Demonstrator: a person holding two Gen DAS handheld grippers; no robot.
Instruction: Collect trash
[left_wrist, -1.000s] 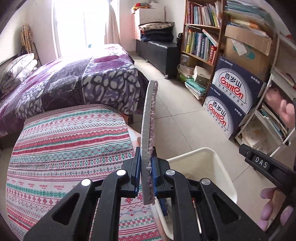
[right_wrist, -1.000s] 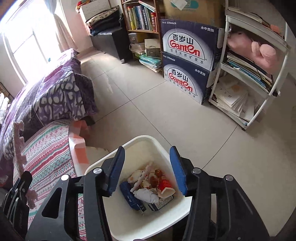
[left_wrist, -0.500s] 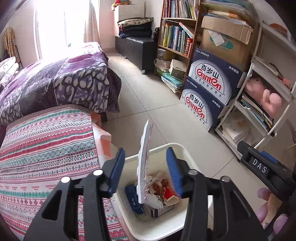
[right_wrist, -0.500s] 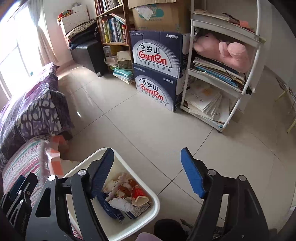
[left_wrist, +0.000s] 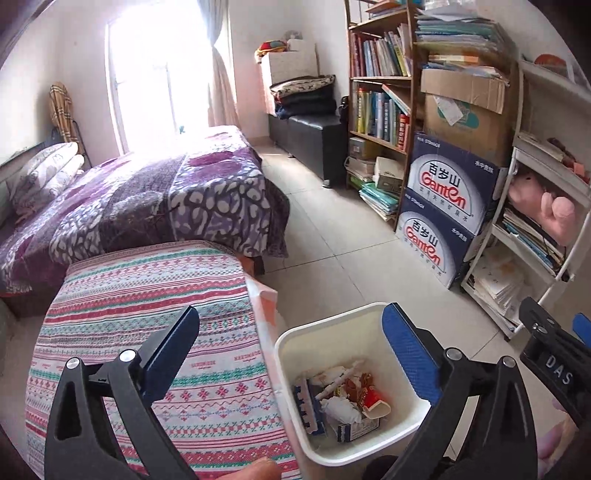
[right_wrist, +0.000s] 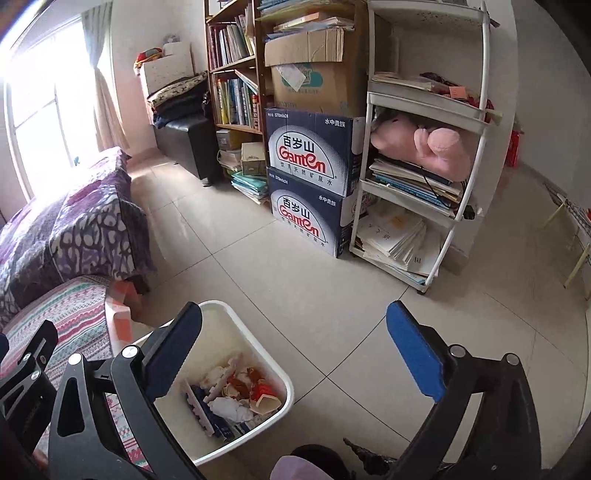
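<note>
A white trash bin (left_wrist: 291, 341) stands on the tiled floor beside the striped table; it also shows in the right wrist view (right_wrist: 286, 387). It holds mixed trash (left_wrist: 341, 400), including a flat white-and-pink foam piece (left_wrist: 306, 404) leaning at its left side, seen too in the right wrist view (right_wrist: 197, 406). My left gripper (left_wrist: 291, 341) is open and empty above the bin and the table edge. My right gripper (right_wrist: 295, 341) is open and empty, above the bin's right side and the floor.
A table with a striped cloth (left_wrist: 147, 295) is left of the bin, a purple bed (left_wrist: 147, 199) behind it. Blue Ganten boxes (right_wrist: 314, 177), a bookshelf (left_wrist: 380, 107) and a white rack (right_wrist: 424, 166) with a pink plush line the right wall.
My left gripper swung from the table over the bin, opened and let the foam piece drop in; it now lies inside. My right gripper opened wider and turned right.
</note>
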